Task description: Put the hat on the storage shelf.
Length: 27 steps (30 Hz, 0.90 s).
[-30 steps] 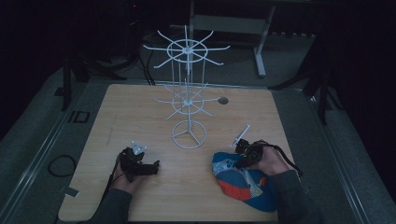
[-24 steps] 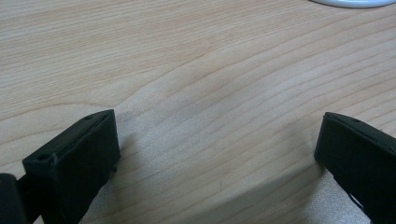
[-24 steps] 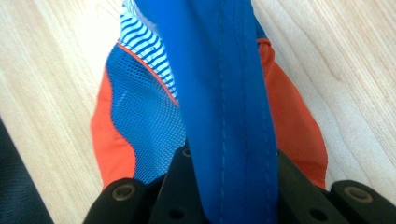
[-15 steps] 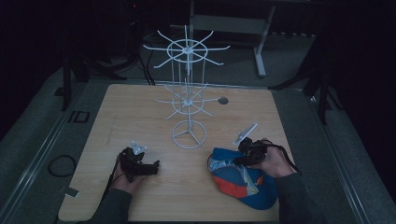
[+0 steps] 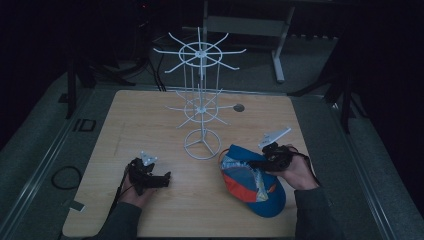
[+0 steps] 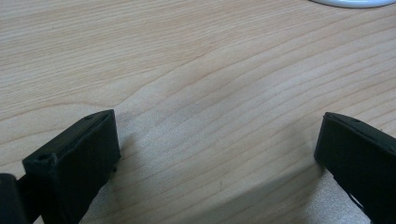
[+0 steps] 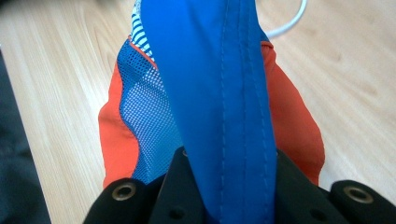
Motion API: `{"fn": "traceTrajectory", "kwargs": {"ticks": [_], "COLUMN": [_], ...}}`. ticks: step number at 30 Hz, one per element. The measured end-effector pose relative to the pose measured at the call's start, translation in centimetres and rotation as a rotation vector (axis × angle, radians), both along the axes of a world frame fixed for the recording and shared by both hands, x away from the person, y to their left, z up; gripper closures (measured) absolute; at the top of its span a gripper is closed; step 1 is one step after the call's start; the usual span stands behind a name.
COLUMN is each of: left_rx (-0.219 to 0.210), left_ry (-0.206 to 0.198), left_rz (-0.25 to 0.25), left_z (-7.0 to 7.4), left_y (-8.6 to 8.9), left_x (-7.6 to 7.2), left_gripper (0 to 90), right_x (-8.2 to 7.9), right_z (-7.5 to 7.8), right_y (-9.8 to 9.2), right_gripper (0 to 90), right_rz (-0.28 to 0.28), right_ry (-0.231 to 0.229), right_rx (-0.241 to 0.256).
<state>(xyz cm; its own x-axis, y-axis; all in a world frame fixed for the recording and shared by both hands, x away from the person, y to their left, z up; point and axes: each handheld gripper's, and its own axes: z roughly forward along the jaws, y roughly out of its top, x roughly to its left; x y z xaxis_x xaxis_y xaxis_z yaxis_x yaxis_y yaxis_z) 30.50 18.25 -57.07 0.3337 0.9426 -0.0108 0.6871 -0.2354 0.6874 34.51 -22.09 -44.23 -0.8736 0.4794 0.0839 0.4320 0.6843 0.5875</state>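
A blue and orange cap [image 5: 252, 180] lies on the wooden table [image 5: 150, 125] at the front right, partly lifted at its far edge. My right gripper [image 5: 255, 163] is shut on the cap's blue fabric [image 7: 219, 93]; its jaws pinch the blue band, with orange panels and mesh to either side. A white wire rack [image 5: 201, 100] with spoke-like hooks stands mid-table, just left of the cap. At the front left, my left gripper [image 5: 162, 178] rests low over the wood, open, with bare table between its jaws [image 6: 215, 154].
The rack's round base [image 5: 201, 144] sits close to the cap's left edge. A small dark hole [image 5: 239, 107] marks the table behind the rack. Cables trail off the table's left side. A grey frame stands beyond the far edge.
My right gripper has lifted and drawn the cap slightly left, toward the rack's base. The left gripper has stayed in place.
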Motion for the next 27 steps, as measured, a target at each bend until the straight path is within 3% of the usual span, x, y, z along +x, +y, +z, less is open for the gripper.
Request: {"fn": "traceTrajectory", "kwargs": {"ticks": [5, 8, 16, 27], "left_rx": [0.000, 0.000, -0.001, -0.001], "left_ry": [0.001, 0.001, 0.001, 0.003], "left_rz": [-0.001, -0.001, 0.001, 0.000], "left_z": [0.0, 0.0, 0.0, 0.0], "left_y": [0.0, 0.0, 0.0, 0.0], "left_x": [0.0, 0.0, 0.0, 0.0], "left_gripper": [0.1, 0.1, 0.1, 0.1], "right_x": [0.2, 0.3, 0.4, 0.3], "right_z": [0.9, 1.2, 1.9, 3.0], "right_y": [-0.4, -0.5, -0.6, -1.6], "right_gripper": [87.6, 87.6, 87.6, 87.6], "right_rz": [-0.022, -0.031, -0.068, -0.120], "right_ry": [-0.030, -0.047, -0.083, -0.132], "right_rx": [0.080, 0.103, 0.129, 0.207]}}
